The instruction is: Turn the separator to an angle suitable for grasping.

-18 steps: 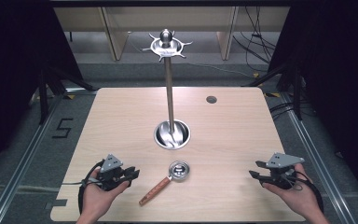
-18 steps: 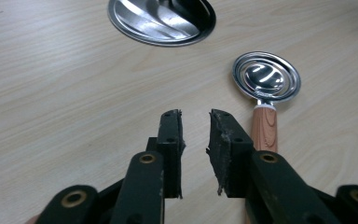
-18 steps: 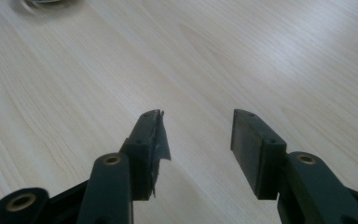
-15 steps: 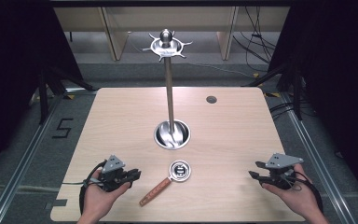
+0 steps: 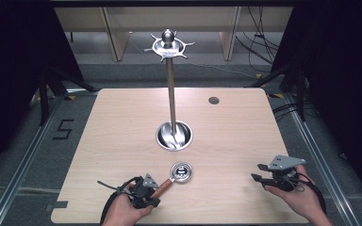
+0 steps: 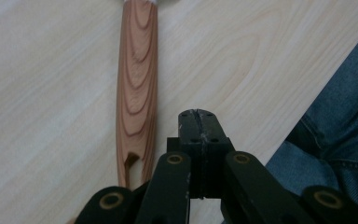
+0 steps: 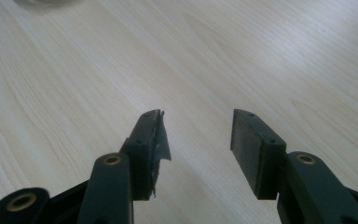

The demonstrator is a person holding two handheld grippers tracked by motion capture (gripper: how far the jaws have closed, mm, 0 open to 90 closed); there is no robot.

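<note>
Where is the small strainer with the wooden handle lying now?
In the high view, the strainer lies near the table's front edge, just before the stand's base, its handle pointing toward the left tongs.

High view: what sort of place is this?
Probably a lab recording bay: a light wooden table on grey carpet, black curtains either side, loose cables behind, and a tall steel utensil stand.

The light wooden table (image 5: 122,122) carried a steel stand (image 5: 173,134) with a round base at the centre of the frame. Below it lay a small strainer (image 5: 181,171), perhaps a jigger, with a wooden handle (image 6: 136,88). A dark round spot (image 5: 213,100) sat at upper right.
</note>
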